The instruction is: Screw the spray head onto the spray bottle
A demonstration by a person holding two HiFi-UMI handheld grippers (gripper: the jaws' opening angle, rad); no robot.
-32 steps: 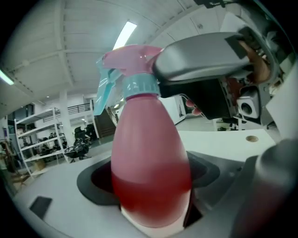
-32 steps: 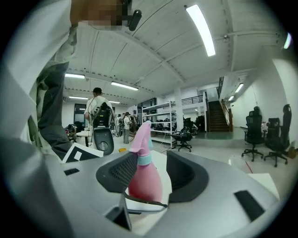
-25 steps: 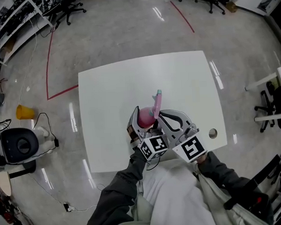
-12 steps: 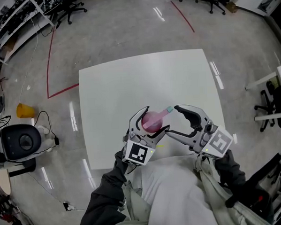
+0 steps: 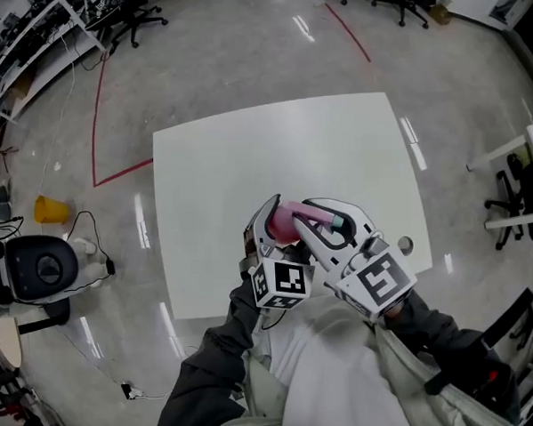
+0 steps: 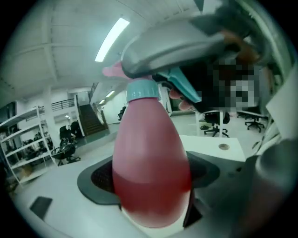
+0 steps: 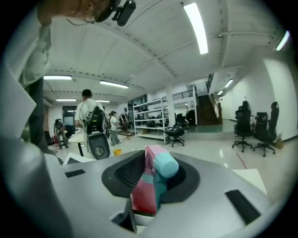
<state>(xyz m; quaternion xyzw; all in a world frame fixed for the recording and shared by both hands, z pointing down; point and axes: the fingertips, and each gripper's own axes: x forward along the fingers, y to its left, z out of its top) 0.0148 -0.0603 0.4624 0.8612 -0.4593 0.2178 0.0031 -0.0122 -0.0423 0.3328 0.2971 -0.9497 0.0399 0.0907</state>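
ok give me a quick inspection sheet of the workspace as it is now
surface: white table, one hole near its right edge
job's things: pink bottle held up off the table; head sits on its neck, how far screwed on cannot be told
clutter: nothing seen on the table
grippers: left gripper shut on the bottle; right gripper jaws have just been closing, head gripped between them
cables: one cable on the floor at left
surroundings: red tape on the floor, yellow object, chairs, shelves
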